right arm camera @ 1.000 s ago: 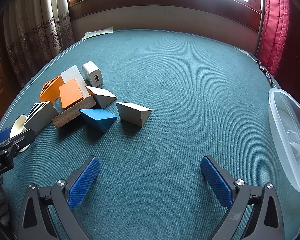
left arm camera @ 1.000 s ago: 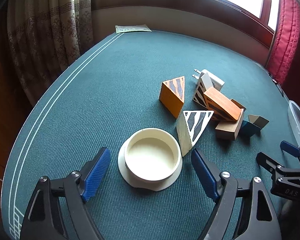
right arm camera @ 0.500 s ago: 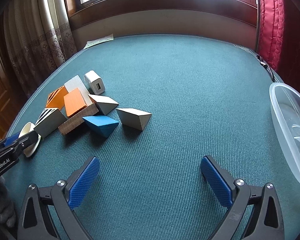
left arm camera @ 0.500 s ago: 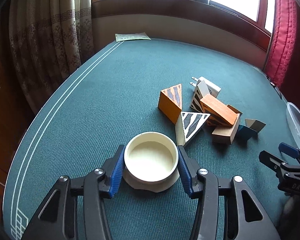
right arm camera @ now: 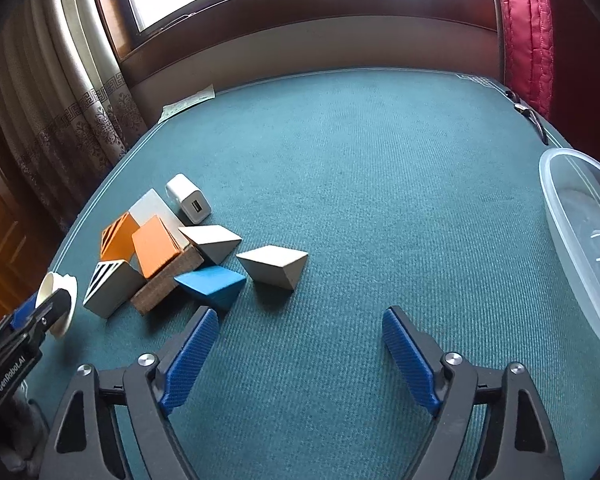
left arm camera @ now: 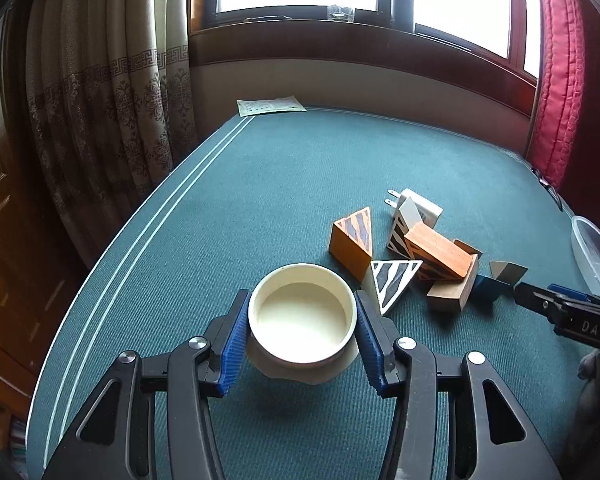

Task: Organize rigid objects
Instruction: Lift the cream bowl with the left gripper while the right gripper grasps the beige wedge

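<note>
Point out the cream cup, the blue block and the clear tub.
cream cup (left arm camera: 302, 316), left wrist view, inner floor.
blue block (right arm camera: 211, 281), right wrist view, top face.
clear tub (right arm camera: 576, 240), right wrist view, near wall.

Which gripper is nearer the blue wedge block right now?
Right. The right gripper hovers open just short of the blue wedge block, left finger beside it. The left gripper is shut on the cream bowl, beyond the block pile.
</note>
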### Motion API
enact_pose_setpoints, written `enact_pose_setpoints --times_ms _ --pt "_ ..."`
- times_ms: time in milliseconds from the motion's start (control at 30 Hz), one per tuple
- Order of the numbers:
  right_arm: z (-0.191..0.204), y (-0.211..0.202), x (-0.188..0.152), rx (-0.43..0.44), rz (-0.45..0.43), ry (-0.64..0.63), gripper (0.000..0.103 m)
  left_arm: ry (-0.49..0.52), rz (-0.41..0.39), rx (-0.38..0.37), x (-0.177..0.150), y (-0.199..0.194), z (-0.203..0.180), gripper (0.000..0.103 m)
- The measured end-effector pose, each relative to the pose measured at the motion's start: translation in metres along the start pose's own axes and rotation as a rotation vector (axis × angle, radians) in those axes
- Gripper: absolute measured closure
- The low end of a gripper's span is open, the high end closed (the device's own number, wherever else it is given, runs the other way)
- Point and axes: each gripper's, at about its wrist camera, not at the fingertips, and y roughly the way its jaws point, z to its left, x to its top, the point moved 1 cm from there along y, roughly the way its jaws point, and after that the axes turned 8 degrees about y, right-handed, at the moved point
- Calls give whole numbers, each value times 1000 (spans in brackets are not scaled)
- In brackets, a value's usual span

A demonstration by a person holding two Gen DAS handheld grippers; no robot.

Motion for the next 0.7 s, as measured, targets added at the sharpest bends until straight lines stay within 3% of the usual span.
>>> enact_pose_setpoints --times_ms 133,333,433,700 --pt "11 5 13 -10 -17 0 27 -9 -3 -10 0 0 3 52" --pt "18 26 21 -71 -9 -20 57 -21 -2 -18 0 -1 4 52" --pt "18 26 19 -96 -26 -40 66 -21 -1 -22 0 0 4 52" --pt "12 22 19 -69 -41 -30 68 -12 7 -14 -1 1 -2 52"
